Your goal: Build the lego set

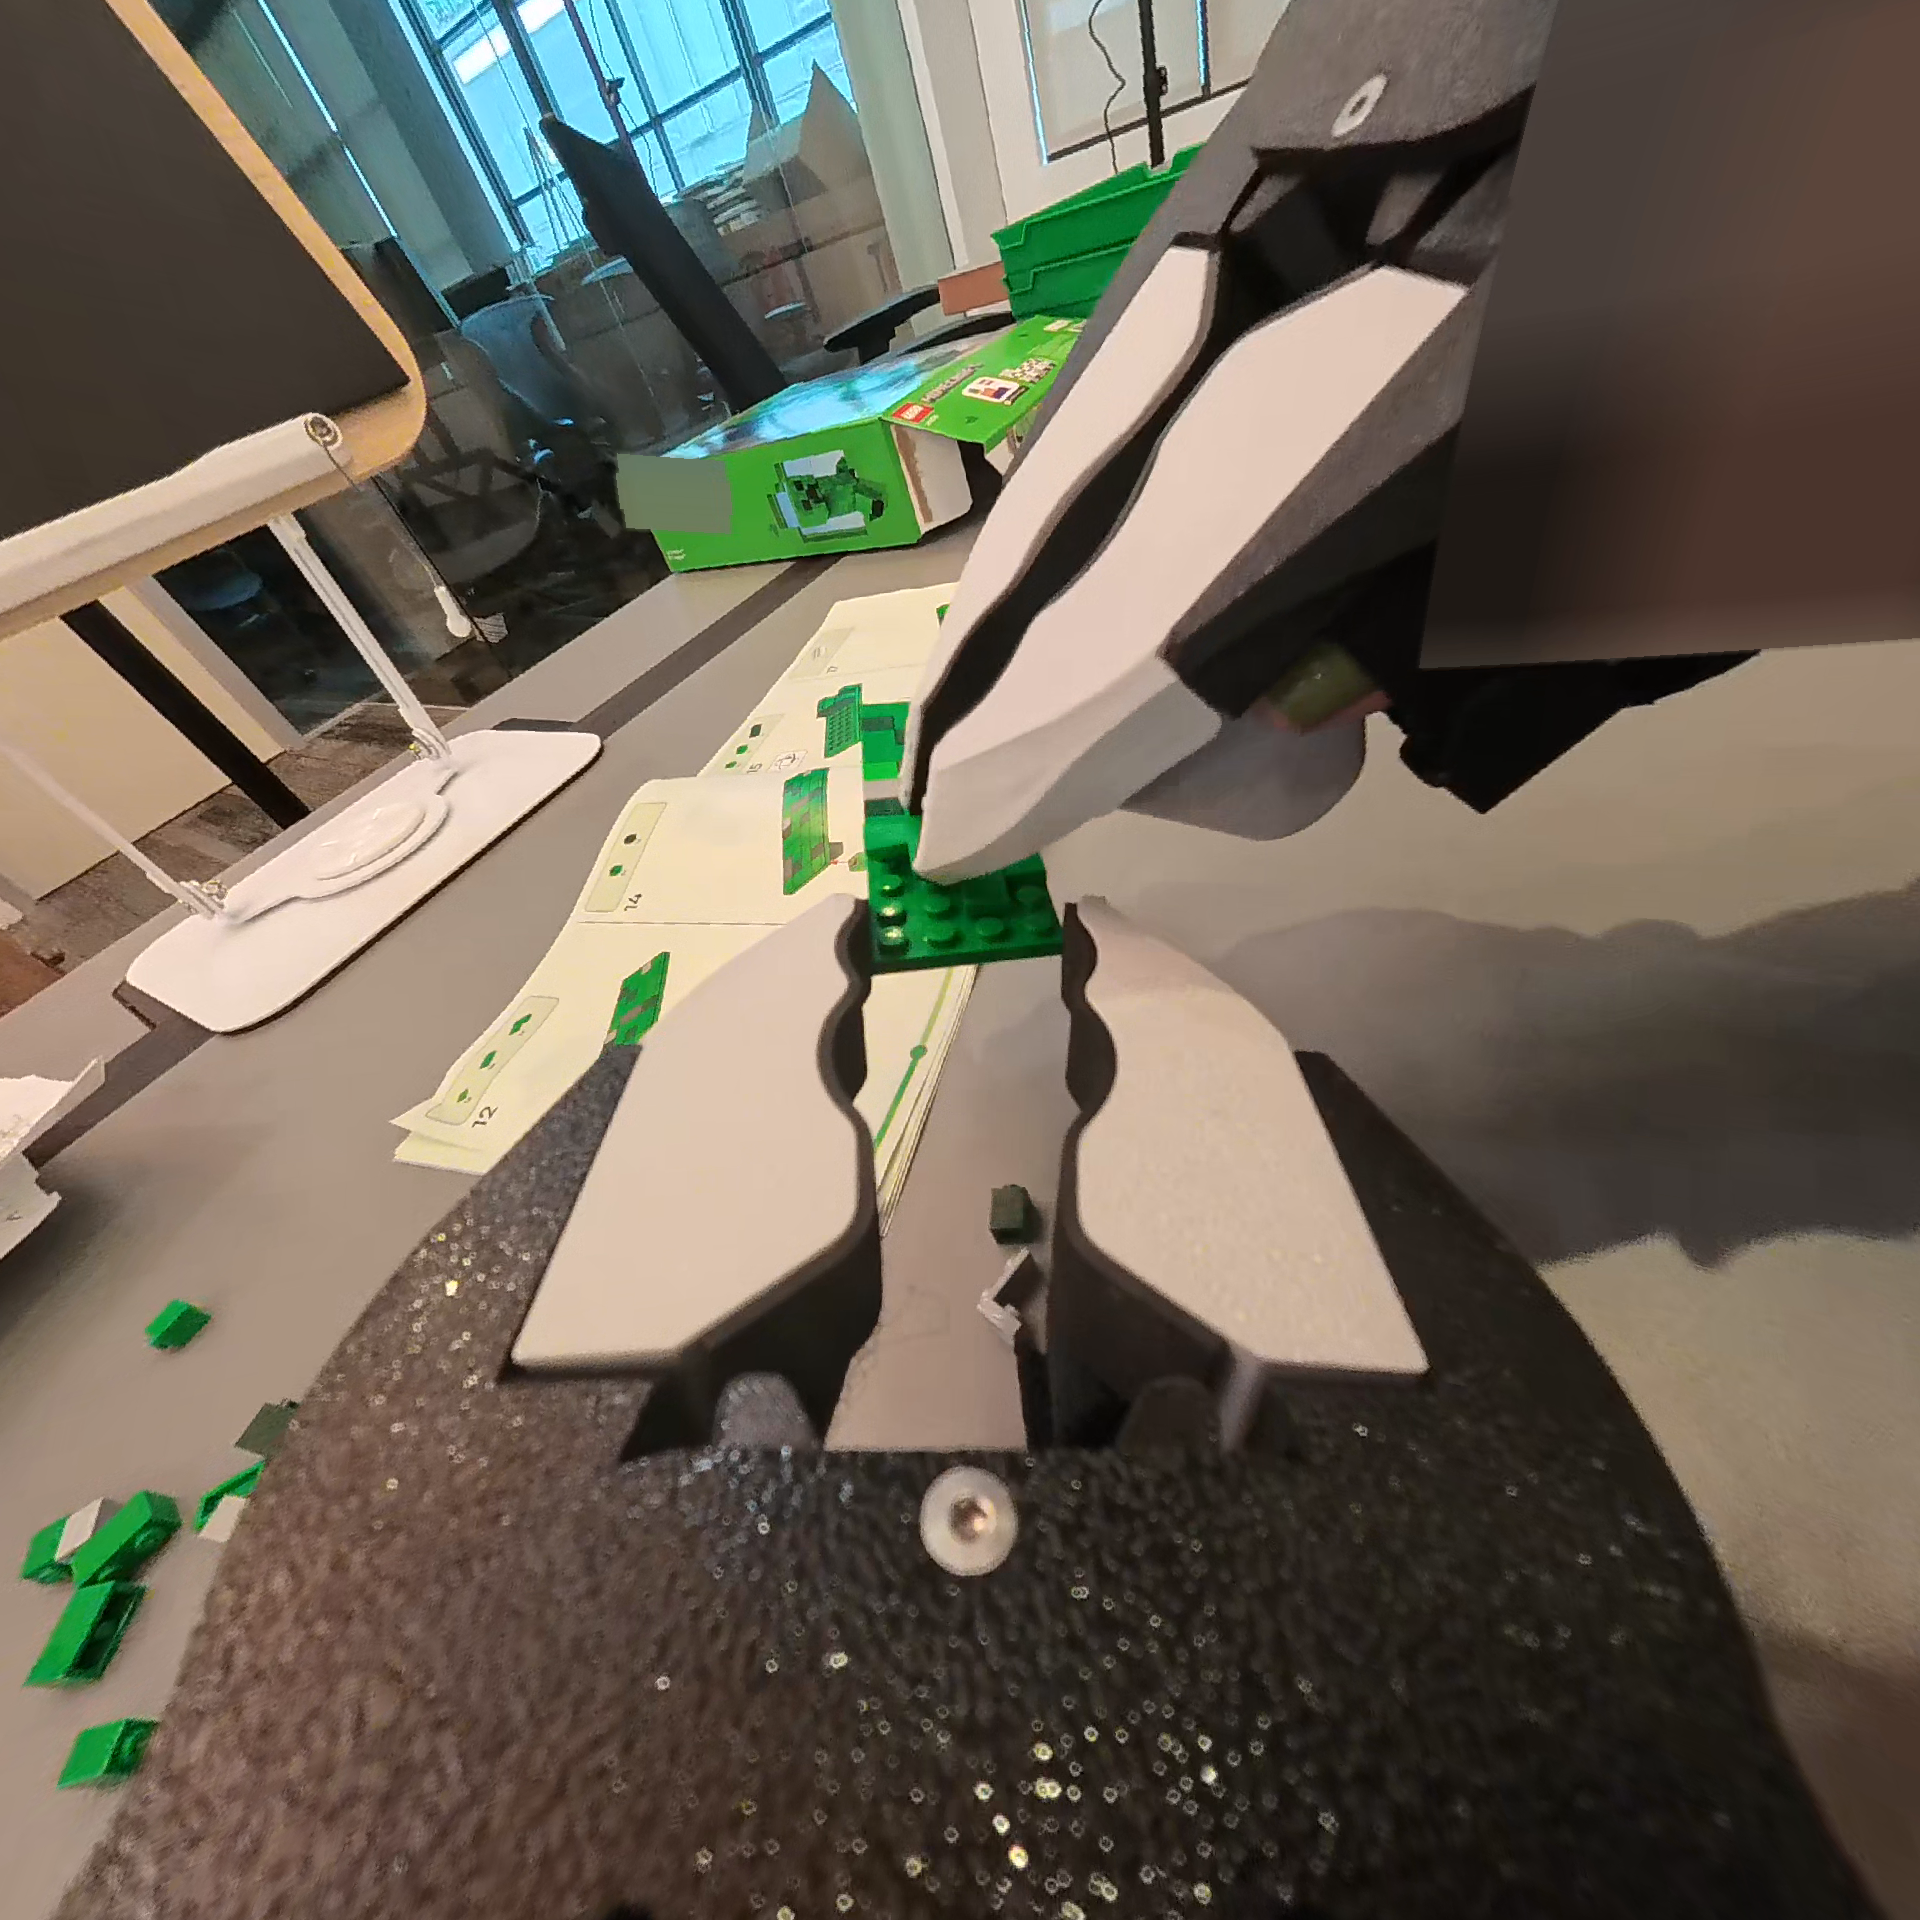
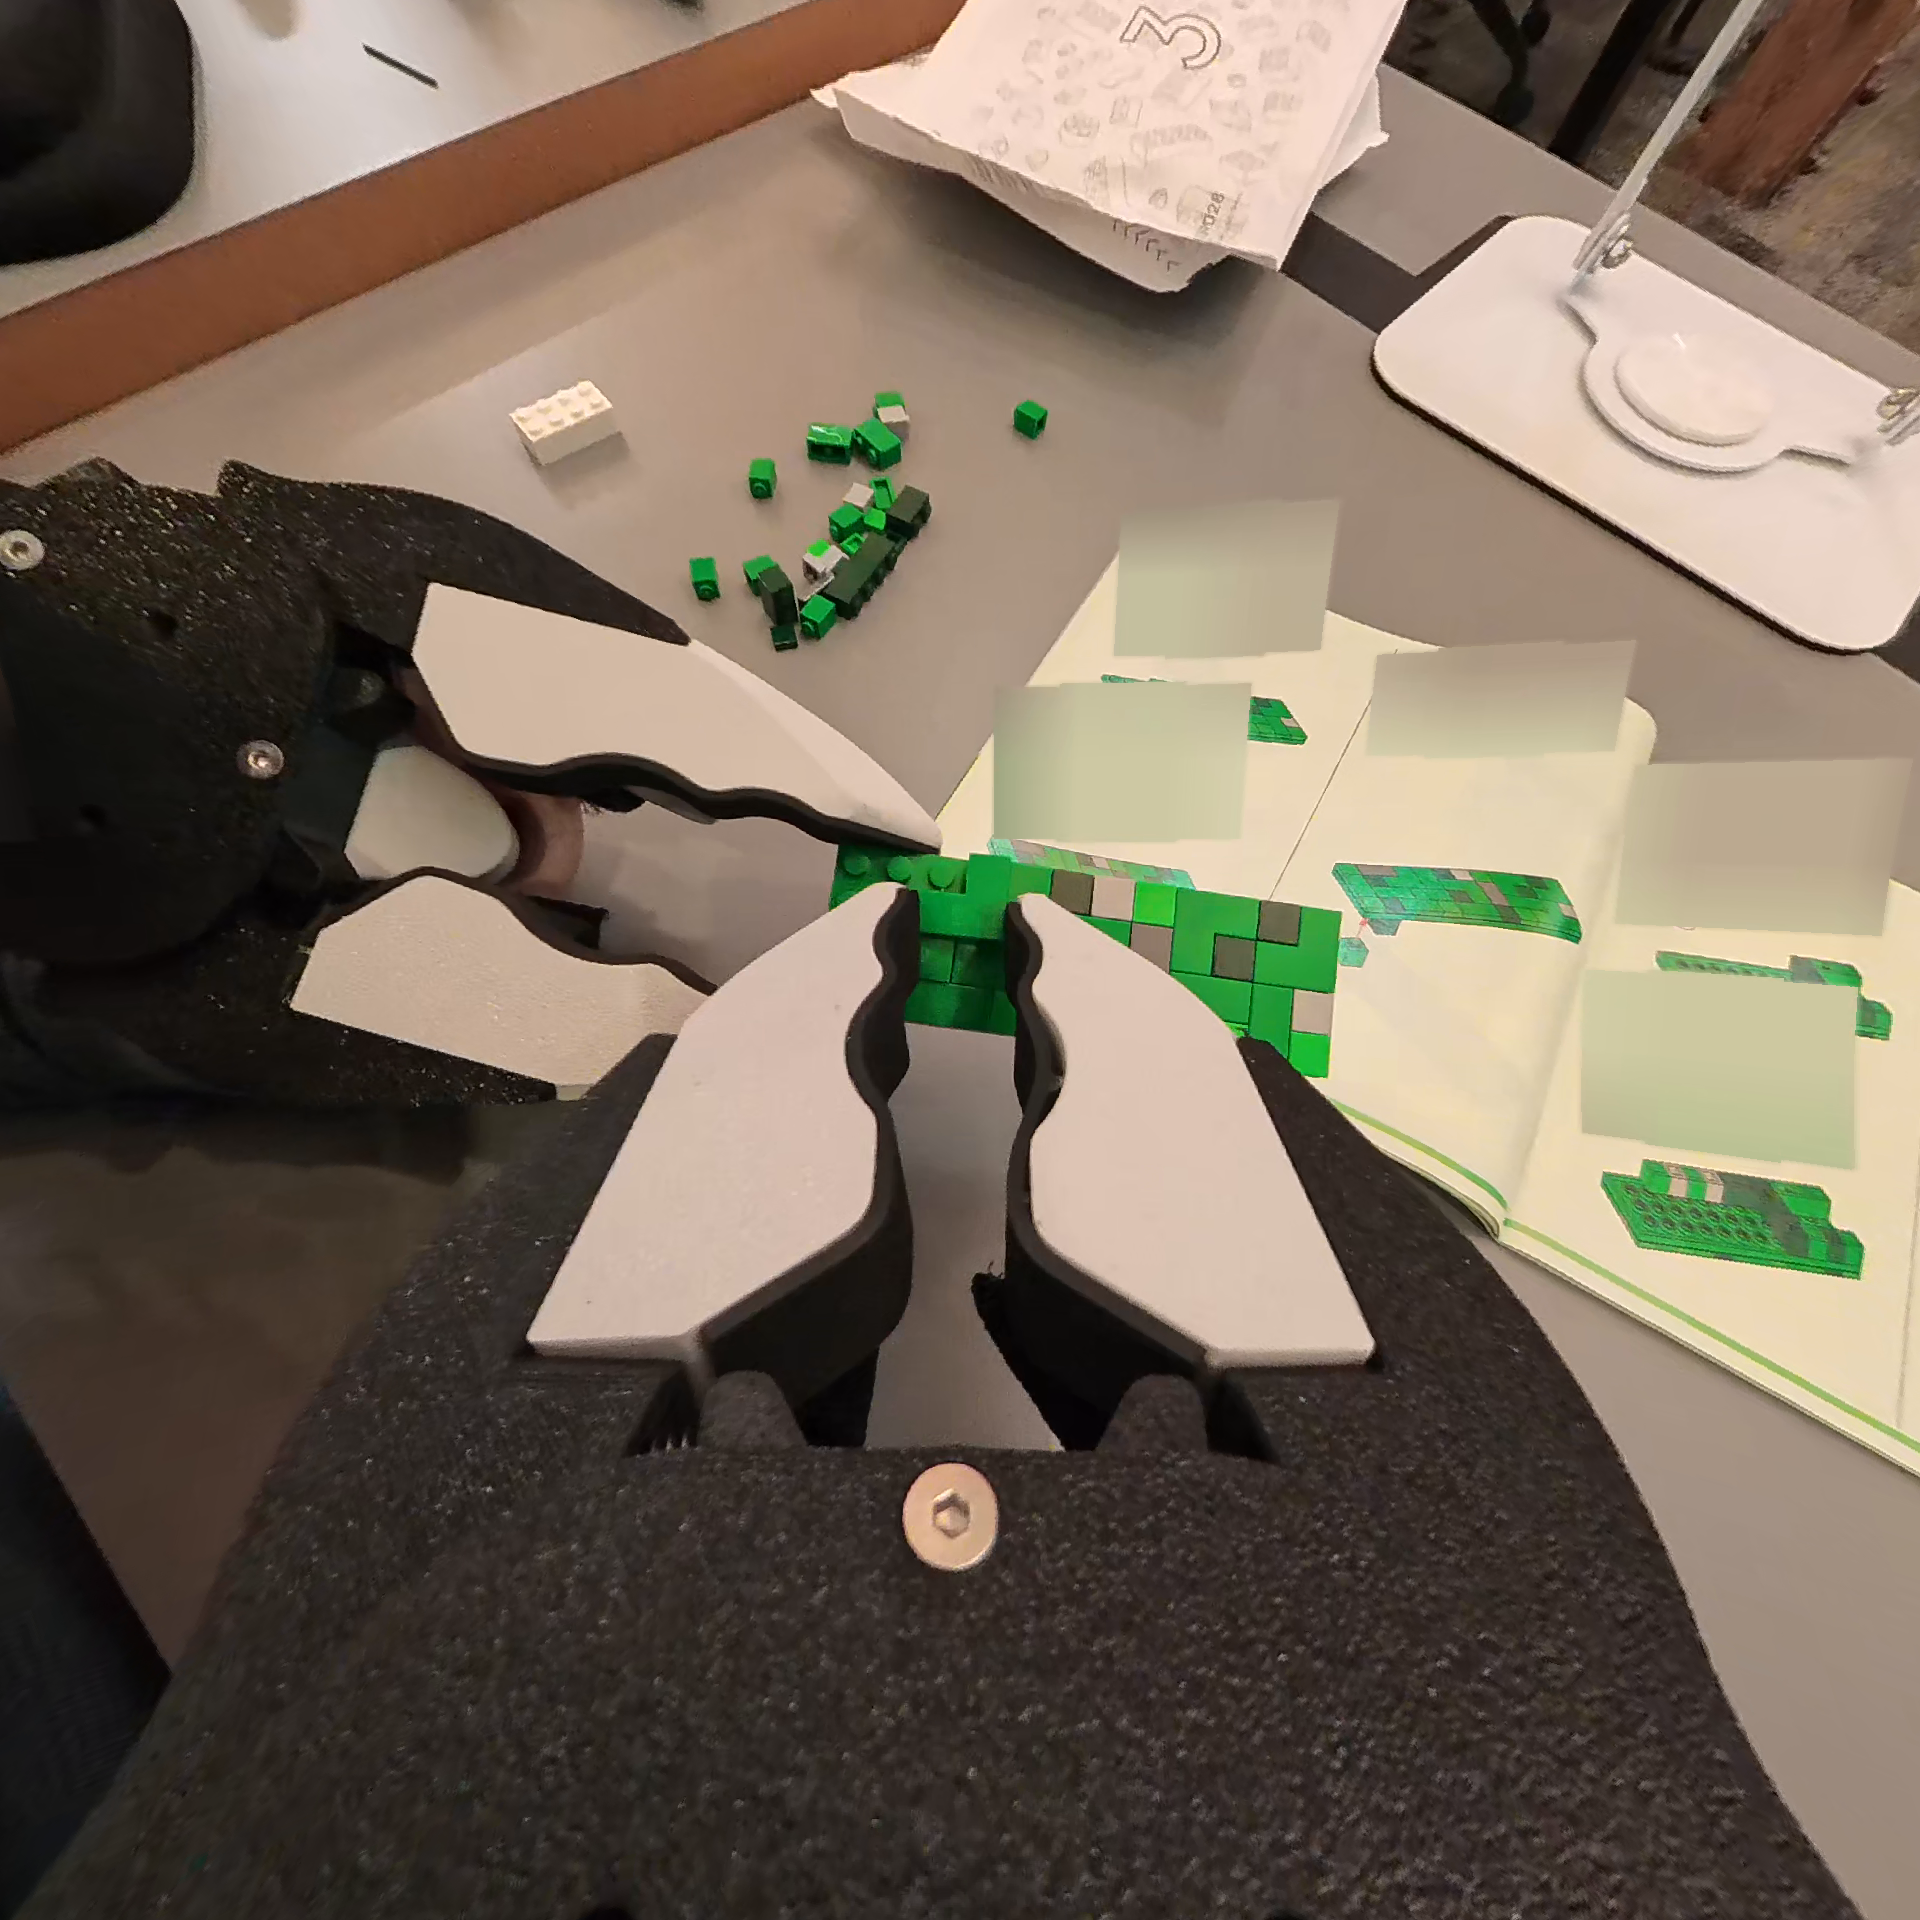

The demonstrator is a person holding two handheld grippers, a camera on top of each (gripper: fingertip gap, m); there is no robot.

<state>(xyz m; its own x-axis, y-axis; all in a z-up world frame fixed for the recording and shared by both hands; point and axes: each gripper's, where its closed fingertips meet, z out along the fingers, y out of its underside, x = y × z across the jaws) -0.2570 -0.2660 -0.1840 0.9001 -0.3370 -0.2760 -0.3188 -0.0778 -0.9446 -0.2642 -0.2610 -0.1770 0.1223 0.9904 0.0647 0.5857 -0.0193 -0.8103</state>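
Right wrist view, nearest first: looking down on the right gripper (image 2: 961, 909), tips pressed onto the green build (image 2: 1195, 935) and narrowed to a small gap; can't tell if a tile's pinched in there. Just past it, seeing the left gripper (image 1: 966, 914) straddling the build's studded end, apparently clamped across its width, over the edge of the open booklet (image 2: 1455, 1039). Risk-wise: easy to lever the build out of that edge grip, or pop tiles loose, by pushing down off-centre. Farther off, loose bricks (image 2: 831, 540) scattered on the table, well apart from both.
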